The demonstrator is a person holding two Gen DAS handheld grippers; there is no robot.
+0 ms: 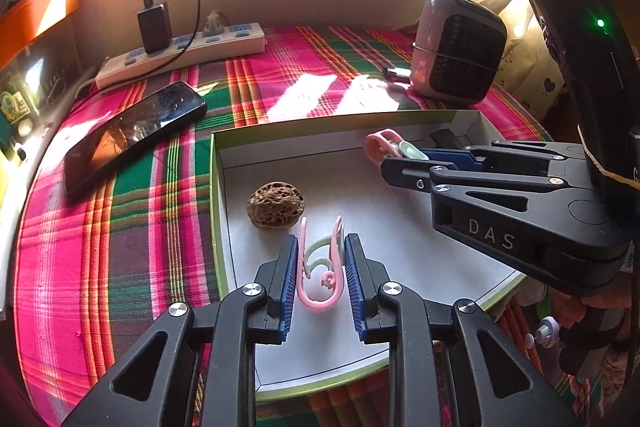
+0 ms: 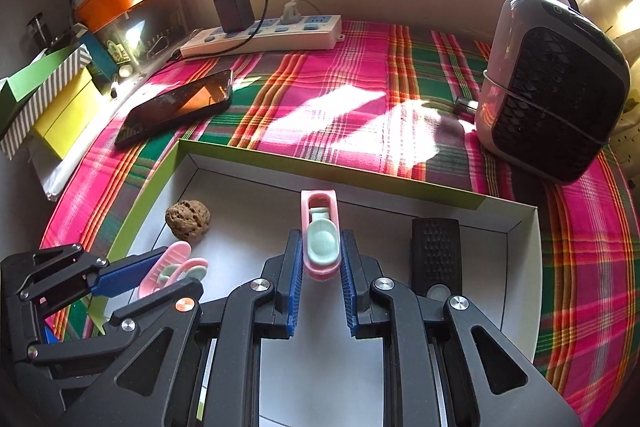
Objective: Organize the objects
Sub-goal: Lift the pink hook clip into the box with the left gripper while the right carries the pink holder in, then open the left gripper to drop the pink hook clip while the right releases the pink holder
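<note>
Left gripper [image 1: 321, 269] clamped on a pink clip [image 1: 318, 267], held over the box [image 1: 218, 187] floor, walnut [image 1: 275, 205] lying just at 11 o'clock of the fingertips. Right gripper [image 2: 321, 263] squeezed onto a second clip [image 2: 321, 235], pointing to 12 o'clock past the pads, black remote [image 2: 435, 251] just at 3 o'clock.

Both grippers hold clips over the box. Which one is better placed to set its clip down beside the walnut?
Left. The left gripper, shut on its pink clip, hangs just short of the walnut. The right gripper holds its clip further along the box, near the black remote.
</note>
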